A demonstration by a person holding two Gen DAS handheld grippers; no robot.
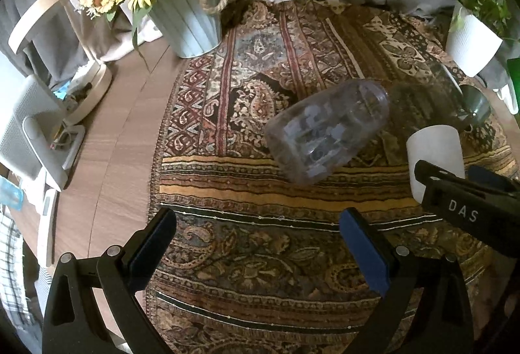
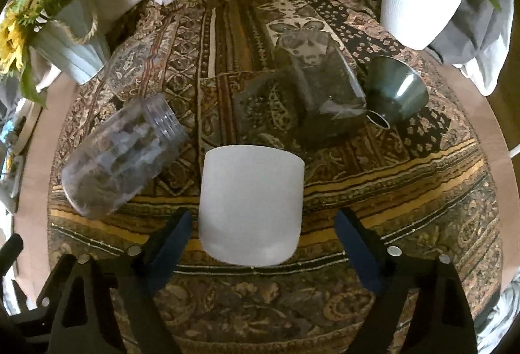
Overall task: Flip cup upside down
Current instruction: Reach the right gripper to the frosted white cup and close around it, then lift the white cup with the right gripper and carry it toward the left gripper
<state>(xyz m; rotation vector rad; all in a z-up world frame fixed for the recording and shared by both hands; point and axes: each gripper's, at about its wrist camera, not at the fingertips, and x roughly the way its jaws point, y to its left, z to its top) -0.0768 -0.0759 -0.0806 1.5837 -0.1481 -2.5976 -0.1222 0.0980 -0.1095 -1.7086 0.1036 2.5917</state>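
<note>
A plain white cup [image 2: 252, 207] stands on the patterned cloth [image 2: 406, 185], its flat closed end up, so it looks upside down. My right gripper [image 2: 260, 235] is open, its blue-padded fingers on either side of the cup's lower part, not touching it. In the left wrist view the cup [image 1: 435, 155] is at the right, partly behind the right gripper's black body [image 1: 471, 211]. My left gripper [image 1: 256, 243] is open and empty over the cloth [image 1: 247, 198], left of the cup.
A clear plastic jar [image 2: 123, 159] lies on its side left of the cup; it also shows in the left wrist view [image 1: 328, 129]. A dark glass tumbler [image 2: 318, 84] and a dark green cup [image 2: 398, 90] lie behind. A sunflower pot [image 1: 188, 19] and a white plant pot [image 2: 416, 9] stand at the back.
</note>
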